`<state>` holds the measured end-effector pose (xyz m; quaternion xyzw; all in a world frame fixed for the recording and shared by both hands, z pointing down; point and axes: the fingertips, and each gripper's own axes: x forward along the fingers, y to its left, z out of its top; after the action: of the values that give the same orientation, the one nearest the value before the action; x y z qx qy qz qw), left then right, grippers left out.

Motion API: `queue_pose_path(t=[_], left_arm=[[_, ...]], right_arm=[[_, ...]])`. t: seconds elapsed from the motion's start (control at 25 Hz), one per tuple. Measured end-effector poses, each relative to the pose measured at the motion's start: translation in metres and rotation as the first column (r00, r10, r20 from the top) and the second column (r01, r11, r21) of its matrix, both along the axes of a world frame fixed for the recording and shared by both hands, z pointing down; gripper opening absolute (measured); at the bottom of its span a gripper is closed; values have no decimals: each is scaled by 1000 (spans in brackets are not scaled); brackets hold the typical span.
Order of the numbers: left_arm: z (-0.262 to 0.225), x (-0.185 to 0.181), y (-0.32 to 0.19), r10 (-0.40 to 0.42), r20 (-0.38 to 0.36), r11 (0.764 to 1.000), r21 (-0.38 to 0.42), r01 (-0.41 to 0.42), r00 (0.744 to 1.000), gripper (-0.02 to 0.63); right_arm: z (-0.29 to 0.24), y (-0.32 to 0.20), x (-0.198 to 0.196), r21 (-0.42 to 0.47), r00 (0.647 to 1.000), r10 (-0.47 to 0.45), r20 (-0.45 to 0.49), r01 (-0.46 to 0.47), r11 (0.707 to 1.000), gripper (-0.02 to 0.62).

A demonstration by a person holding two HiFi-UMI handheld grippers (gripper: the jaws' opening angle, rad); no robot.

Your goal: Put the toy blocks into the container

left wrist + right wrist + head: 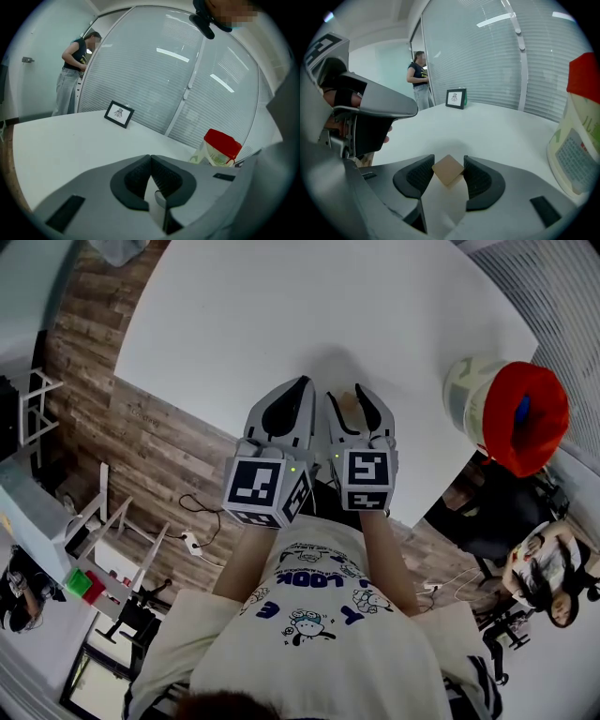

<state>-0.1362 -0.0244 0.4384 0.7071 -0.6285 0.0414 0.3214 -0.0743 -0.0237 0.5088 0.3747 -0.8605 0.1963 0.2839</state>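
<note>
Right gripper (448,161): jaws closed onto a tan wooden block (448,169). The block sits diamond-wise, so the pads pinch two opposite corners, not flat faces. Judgement: a corner grip like this can let the block twist or pop out, so the carry should be gentle.

Head view puts this gripper low in the centre of the frame, over the near edge of the white table (281,315). Whether the block is clear of the tabletop cannot be told.

Left gripper (150,157): jaws together, tips touching, nothing between them. It sits just beside the right one, to its left in the head view. Judgement: it is parked closed, out of the working hand's way.

Container (466,399): pale tub with a red rim, at the right edge of the table, well apart from both grippers. A small blue thing (522,410) shows inside its mouth. In the right gripper view the tub fills the right edge of the frame.

Step in hand (judgement): block gripped; carry to the right and drop in the tub not yet done.
</note>
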Motion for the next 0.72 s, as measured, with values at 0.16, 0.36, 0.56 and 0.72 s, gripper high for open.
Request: queue_pose_path(t=[0.16,0.36,0.56,0.72], left_arm=[[-4,9,-7,40,7,999,20,-40,999,26],[-20,26,-18,103,15,993,59,-104,995,26],[-38,47,-27,163,27,982,96,-165,986,26],[-49,63,-33,207,34,970,123,-209,978,26]], right_arm=[[-12,-6,7,29,999,38,30,-39,999,216],[-38,-19,23,74,993,100,64,-105,992,216],[-62,-27,48,120,983,163,86,-173,978,216],[-81,-32,64,155,974,200,106,-215,964,216]])
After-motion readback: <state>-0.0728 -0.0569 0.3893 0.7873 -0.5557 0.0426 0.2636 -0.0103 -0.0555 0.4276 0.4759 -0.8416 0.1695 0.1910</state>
